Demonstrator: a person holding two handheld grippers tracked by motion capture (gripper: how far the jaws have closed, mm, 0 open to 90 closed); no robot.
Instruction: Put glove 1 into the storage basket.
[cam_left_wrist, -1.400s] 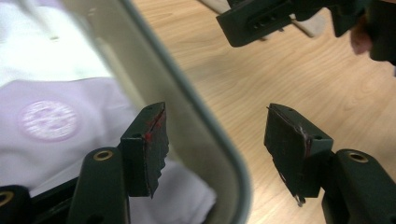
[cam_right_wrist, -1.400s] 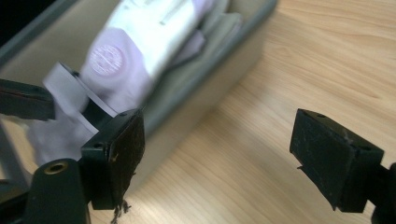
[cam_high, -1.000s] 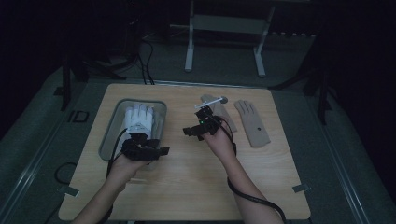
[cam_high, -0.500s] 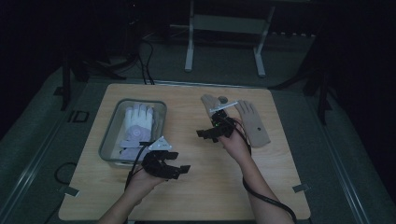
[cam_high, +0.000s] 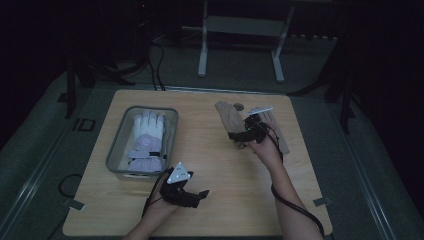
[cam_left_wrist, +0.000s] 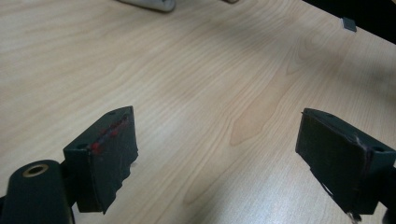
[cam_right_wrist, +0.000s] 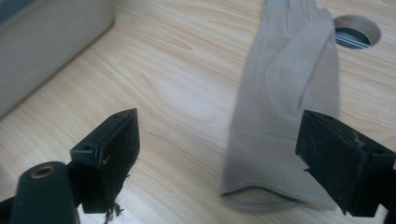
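Dim room, with a pale wooden desk lit in the middle of it. Nearest, the left tongs hover low over bare wood by the front edge; their jaws have just been opening and stand wide apart with nothing between them. Just beyond and to the left sits a grey bin with a white glove lying inside. Farther back on the right, the right tongs stand wide open over the cuff of a beige glove, which lies flat on the desk, fingers pointing away; the pads are not pressing on it. A round cable hole opens in the desk just beside that glove's fingers. Behind the desk stands a metal frame on the floor.
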